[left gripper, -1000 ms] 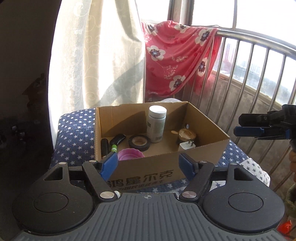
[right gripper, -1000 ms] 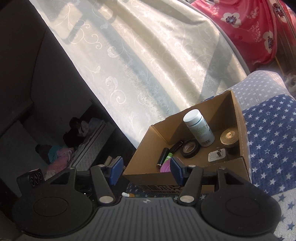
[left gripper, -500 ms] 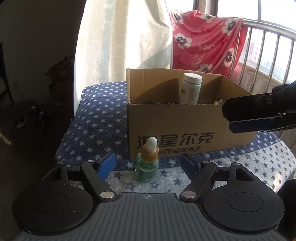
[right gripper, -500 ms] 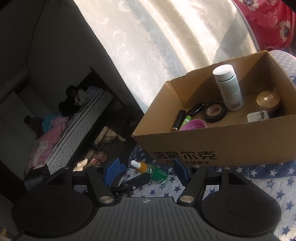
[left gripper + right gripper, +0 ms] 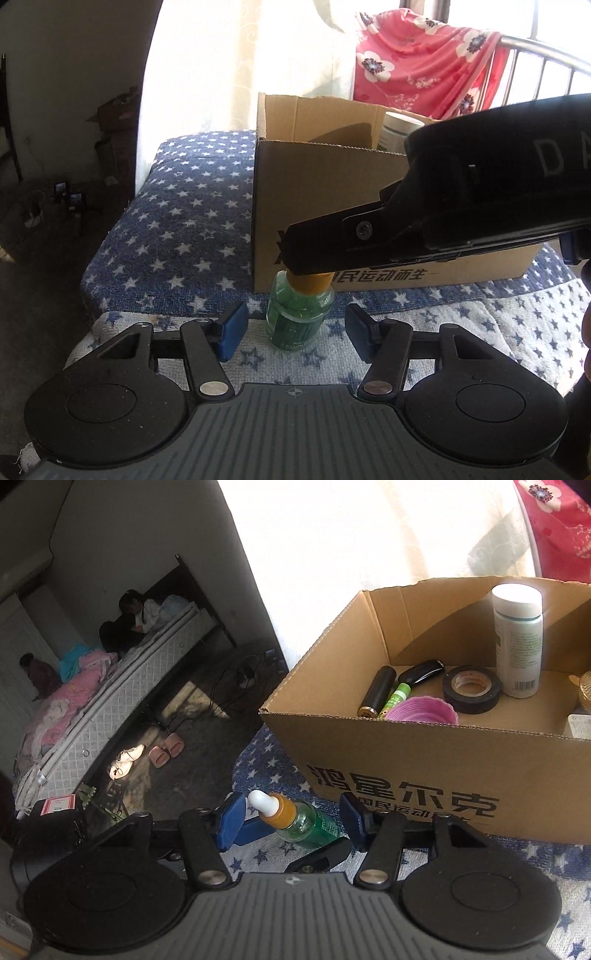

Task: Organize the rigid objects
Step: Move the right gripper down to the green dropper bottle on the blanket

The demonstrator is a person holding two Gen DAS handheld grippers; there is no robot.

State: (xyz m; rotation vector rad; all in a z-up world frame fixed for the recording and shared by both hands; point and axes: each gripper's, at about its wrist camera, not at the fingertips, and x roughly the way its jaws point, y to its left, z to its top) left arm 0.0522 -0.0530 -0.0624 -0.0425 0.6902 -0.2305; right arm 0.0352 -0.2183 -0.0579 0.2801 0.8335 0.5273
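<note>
Currently, several items already sit inside the cardboard box (image 5: pixel 424 771). One green dropper bottle (image 5: pixel 300 314) remains outside, upright on the star-patterned cloth (image 5: pixel 184 221) beside it. Left gripper (image 5: pixel 295 332) and right gripper (image 5: pixel 291 821) both straddle it, jaws open.

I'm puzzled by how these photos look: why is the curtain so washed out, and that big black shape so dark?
Left wrist view: backlit curtain blows out white; the right gripper crosses as a black silhouette over the dropper bottle. Right wrist view: glare bleaches the white bottle's cap, the box casts interior shadow, and fisheye bends edges.
</note>
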